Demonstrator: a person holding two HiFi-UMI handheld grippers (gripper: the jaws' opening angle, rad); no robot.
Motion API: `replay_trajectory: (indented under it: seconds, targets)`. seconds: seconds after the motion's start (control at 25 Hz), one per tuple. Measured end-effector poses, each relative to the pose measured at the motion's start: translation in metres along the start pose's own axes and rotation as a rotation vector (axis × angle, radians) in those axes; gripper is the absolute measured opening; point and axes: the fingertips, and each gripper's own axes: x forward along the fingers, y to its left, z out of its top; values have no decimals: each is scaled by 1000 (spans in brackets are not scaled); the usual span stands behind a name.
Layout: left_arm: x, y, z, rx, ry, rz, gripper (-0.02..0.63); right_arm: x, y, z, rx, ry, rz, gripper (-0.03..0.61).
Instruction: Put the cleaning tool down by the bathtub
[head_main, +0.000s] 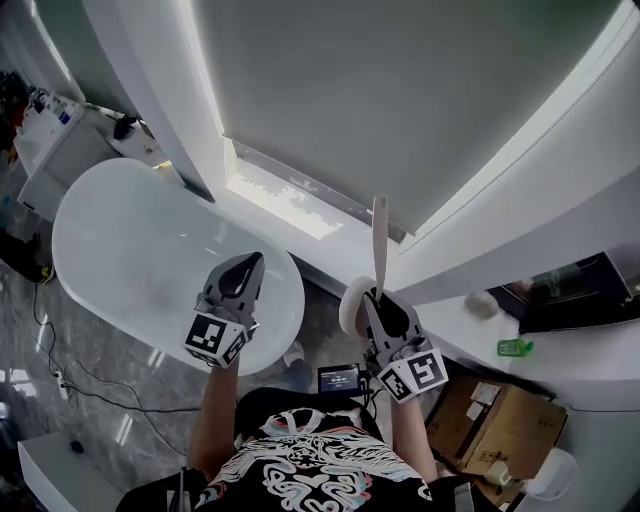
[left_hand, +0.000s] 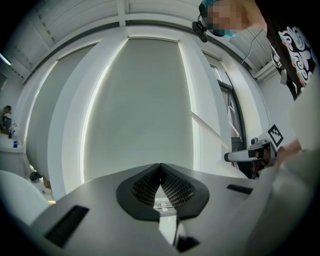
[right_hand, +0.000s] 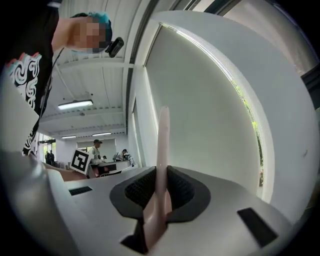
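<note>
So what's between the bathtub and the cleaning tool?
Just a bare strip of grey floor, seen in the head view. The bathtub is left of it, the cleaning tool right, held by the right gripper.

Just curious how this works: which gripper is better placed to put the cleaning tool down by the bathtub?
Right. The right gripper is clamped on the cleaning tool, while the left gripper is shut on nothing, though nearer the bathtub.

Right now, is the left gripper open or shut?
Shut: the left gripper shows its jaws touching at the tips, nothing between them.
</note>
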Motion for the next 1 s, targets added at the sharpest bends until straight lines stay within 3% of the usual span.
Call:
replay_trajectory:
  seconds: [0.28, 0.64, 1.0]
  targets:
    - [21, 35, 4, 10, -8, -28, 17, 43, -1, -1, 33, -25, -8, 78]
    - [31, 41, 6, 21, -19, -43, 17, 50, -12, 5, 89, -57, -43, 78]
    - [37, 64, 0, 17, -20, 0, 17, 73, -18, 2, 45, -28, -27, 78]
